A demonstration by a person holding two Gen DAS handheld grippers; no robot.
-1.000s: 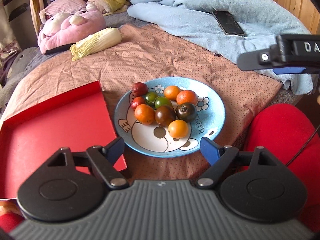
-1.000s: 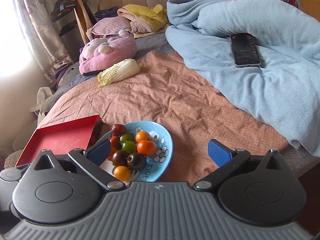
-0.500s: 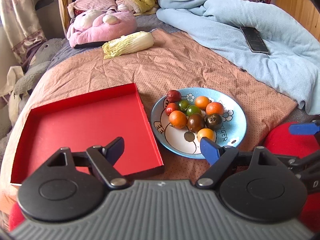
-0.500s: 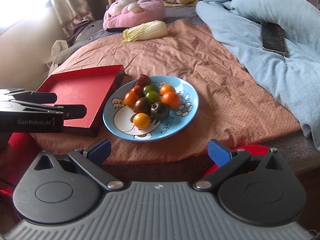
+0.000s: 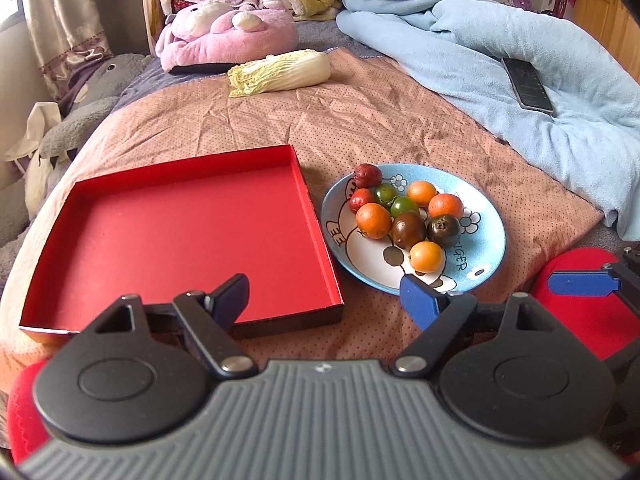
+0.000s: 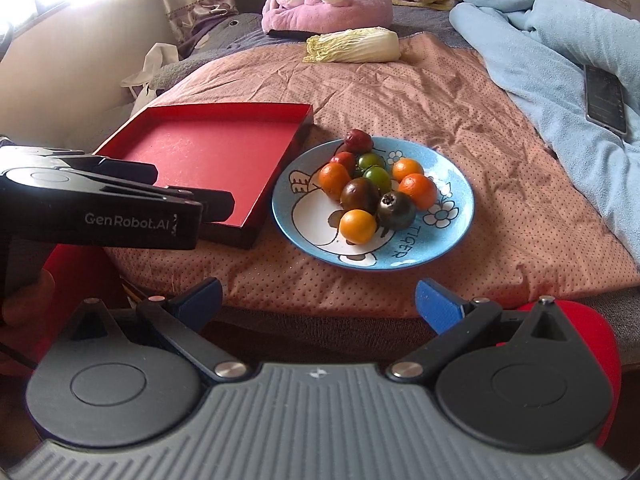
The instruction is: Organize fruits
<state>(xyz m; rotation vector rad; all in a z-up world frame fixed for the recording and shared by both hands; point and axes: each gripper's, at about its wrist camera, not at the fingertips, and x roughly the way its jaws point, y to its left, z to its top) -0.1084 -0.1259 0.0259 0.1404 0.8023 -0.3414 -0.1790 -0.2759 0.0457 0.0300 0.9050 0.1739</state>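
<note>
A blue cartoon plate (image 5: pixel 486 232) (image 6: pixel 448 216) on the bed holds several small tomatoes (image 5: pixel 408 216) (image 6: pixel 372 190), orange, red, green and dark. A shallow red tray (image 5: pixel 180 236) (image 6: pixel 204 152), with nothing in it, lies just left of the plate. My left gripper (image 5: pixel 326 298) is open and empty, hovering over the tray's near right corner; it also shows from the side in the right wrist view (image 6: pixel 192 200). My right gripper (image 6: pixel 318 300) is open and empty, back from the bed's front edge; one blue fingertip shows in the left wrist view (image 5: pixel 580 284).
A napa cabbage (image 5: pixel 280 74) and a pink plush toy (image 5: pixel 228 40) lie at the back. A light blue blanket (image 5: pixel 520 64) with a phone (image 5: pixel 528 84) on it covers the right side. Red-clothed knees (image 5: pixel 576 304) sit at the bed's front edge.
Both grippers have pulled back and shifted left, so the tray and plate show more fully. Both stay open and empty. Nothing on the bed has moved.
</note>
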